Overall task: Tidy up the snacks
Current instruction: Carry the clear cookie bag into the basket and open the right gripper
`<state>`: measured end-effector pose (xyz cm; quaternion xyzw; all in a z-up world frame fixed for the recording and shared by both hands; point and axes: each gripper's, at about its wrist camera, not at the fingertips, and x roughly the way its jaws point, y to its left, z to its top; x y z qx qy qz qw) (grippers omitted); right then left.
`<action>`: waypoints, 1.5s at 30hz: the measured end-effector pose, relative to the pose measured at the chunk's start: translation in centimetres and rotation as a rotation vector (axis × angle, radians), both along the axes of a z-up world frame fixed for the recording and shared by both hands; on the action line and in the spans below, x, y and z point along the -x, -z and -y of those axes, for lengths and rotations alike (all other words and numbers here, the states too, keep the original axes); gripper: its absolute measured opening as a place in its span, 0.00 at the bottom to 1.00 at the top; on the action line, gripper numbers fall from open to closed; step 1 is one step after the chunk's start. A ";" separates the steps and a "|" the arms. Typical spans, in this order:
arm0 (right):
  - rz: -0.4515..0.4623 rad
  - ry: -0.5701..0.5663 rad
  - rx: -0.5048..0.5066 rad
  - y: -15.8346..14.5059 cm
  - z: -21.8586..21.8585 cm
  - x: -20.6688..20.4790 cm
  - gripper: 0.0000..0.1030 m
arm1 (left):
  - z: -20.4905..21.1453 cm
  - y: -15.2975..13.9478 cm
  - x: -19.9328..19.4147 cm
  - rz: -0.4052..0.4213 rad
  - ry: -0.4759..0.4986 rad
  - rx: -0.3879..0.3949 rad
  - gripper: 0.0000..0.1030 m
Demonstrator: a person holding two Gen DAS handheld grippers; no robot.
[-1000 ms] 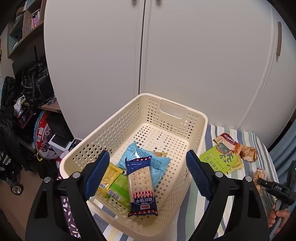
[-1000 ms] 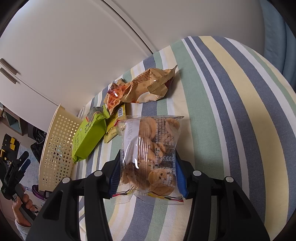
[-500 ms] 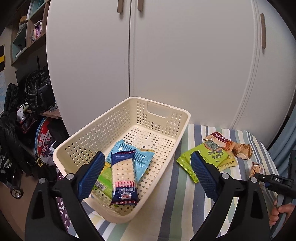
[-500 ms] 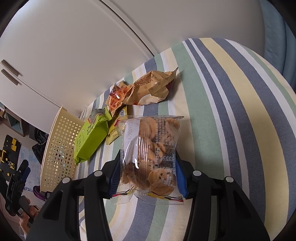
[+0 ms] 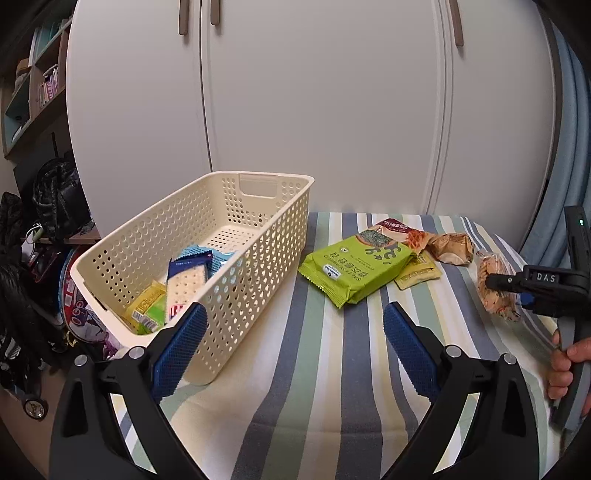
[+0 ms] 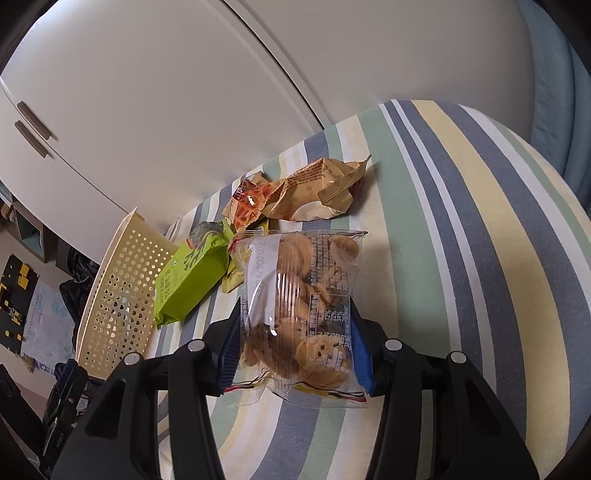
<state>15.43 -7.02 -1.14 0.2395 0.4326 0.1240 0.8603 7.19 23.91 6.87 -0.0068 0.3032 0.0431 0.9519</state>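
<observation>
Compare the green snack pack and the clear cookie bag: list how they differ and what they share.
The green snack pack is opaque with printed lettering; the clear cookie bag shows its cookies. The green snack pack lies free on the striped cloth; the cookie bag sits between the right gripper pads. Both remain outside the basket.

We list: white wardrobe doors (image 5: pixel 317 110) across the back wall, with slim brown handles (image 5: pixel 458 22) near their top. At far left we note an open wooden shelf unit (image 5: pixel 33 92) holding books, and below it a black backpack (image 5: pixel 59 199) among dark clutter. A counter under striped cloth (image 5: pixel 325 369). A pale blue padded surface (image 6: pixel 554 74) at far right. Even indoor light.
</observation>
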 end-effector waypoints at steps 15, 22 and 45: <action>0.114 -0.225 0.059 -7.9 -11.7 -3.5 0.49 | -1.7 -0.3 2.2 0.089 -0.065 0.043 0.95; 0.177 -0.402 0.119 -12.1 -21.7 -6.0 0.49 | -4.1 -1.6 3.7 0.183 -0.140 0.107 0.95; 0.113 -0.530 0.176 -10.6 -32.4 -9.9 0.62 | -7.3 -1.1 4.0 0.182 -0.204 0.230 0.95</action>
